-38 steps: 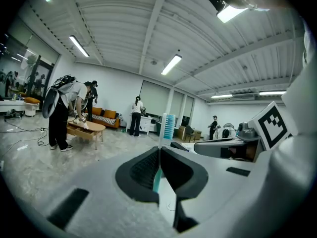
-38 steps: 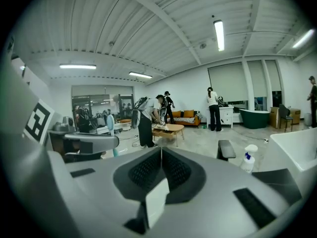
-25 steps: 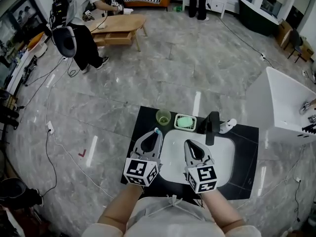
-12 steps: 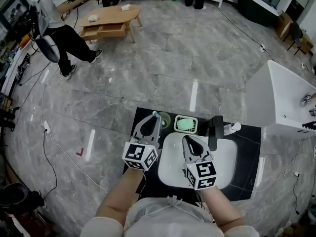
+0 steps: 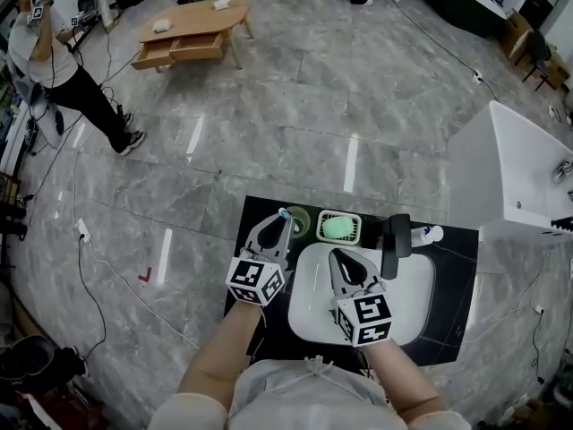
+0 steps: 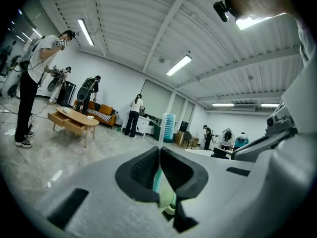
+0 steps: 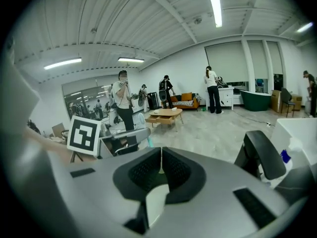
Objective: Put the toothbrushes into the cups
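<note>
The left claw (image 5: pixel 278 225) is clenched low on the handle of the toothbrush (image 6: pixel 169 128), bristles up, just beside the green cup (image 5: pixel 301 220), and since it looks light, stiff and slippery a firm mid-handle pinch seems right, while the right claw (image 5: pixel 344 258) hangs closed and empty.

Bright, even light from ceiling strip lights (image 6: pixel 179 65) over me, white streaks of glare on the polished floor (image 5: pixel 351 163), faint shadows, my two gripper views bulge with black corners, close foreground soft.
</note>
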`<state>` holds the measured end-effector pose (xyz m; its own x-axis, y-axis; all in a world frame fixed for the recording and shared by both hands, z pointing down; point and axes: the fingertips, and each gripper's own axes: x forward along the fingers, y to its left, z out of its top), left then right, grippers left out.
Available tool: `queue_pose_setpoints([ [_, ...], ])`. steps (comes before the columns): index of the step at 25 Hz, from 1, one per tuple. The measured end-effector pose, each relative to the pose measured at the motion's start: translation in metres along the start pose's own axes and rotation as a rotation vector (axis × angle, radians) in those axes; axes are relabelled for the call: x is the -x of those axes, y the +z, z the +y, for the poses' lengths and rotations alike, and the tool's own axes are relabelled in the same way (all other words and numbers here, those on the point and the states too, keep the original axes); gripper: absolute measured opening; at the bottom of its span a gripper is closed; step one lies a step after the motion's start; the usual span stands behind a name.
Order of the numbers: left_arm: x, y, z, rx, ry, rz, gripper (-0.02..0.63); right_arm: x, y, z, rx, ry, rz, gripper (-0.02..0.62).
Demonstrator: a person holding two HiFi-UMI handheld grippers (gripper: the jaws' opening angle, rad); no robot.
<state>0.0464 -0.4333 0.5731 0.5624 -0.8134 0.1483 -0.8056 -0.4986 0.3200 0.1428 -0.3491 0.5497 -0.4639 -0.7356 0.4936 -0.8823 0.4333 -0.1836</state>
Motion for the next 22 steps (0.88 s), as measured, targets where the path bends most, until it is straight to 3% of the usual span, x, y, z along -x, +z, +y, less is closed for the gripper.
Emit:
queue_pose_setpoints([
  [7,-0.003,-0.021,0.01,0.071,0.032,0.019,0.029,-0.002,-0.009,0.001,-0.009,0.016,0.024,0.028],
  [15,-0.003,-0.035,0.02,0.084,0.084,0.051,0.029,-0.005,-0.012,0.005,-0.013,0.03,0.033,0.028],
  [22,-0.004,-0.045,0.023,0.102,0.076,0.083,0.031,-0.005,-0.016,0.007,-0.011,0.035,0.042,0.028],
])
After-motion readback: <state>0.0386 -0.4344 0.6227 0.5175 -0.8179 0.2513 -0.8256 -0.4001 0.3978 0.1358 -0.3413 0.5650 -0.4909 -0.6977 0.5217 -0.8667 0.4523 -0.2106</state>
